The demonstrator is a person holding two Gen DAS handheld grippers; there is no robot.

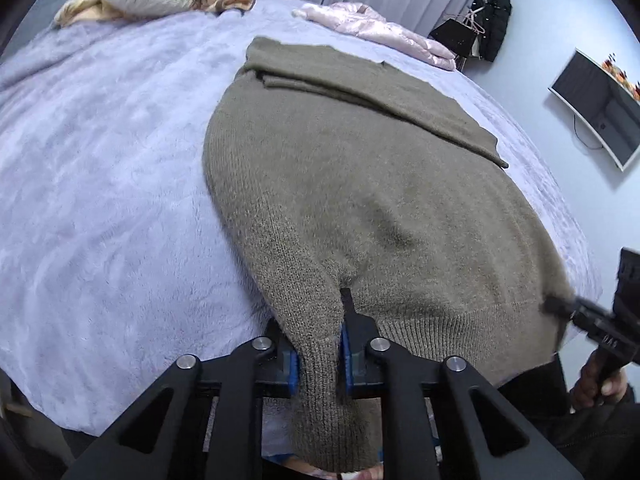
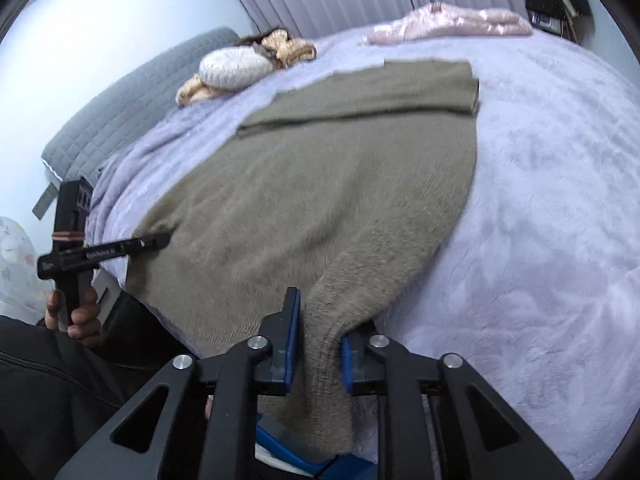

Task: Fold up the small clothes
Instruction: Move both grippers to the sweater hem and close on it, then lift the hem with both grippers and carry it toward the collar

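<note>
Both the left gripper (image 1: 318, 354) and right gripper (image 2: 316, 354) pinch the sweater (image 1: 360, 184) hem corners (sleeves already folded). Next, likely carry the hem evenly toward the collar.

Your left tongs (image 1: 318, 360) are matte black plastic, with two angled link arms on each side cut through by triangular openings and pinned by round silver screws. Blue pads (image 1: 347, 360) line the inner faces of the fingers. Your right tongs (image 2: 320, 360) have the same build: black linkage, silver screw heads, blue pads (image 2: 294, 344). Seen from the right wrist, the left tool shows a black handle with a band wrapped round it and small white lettering along its finger, too small to read. You wear dark, black-looking clothing (image 2: 48, 380).
</note>
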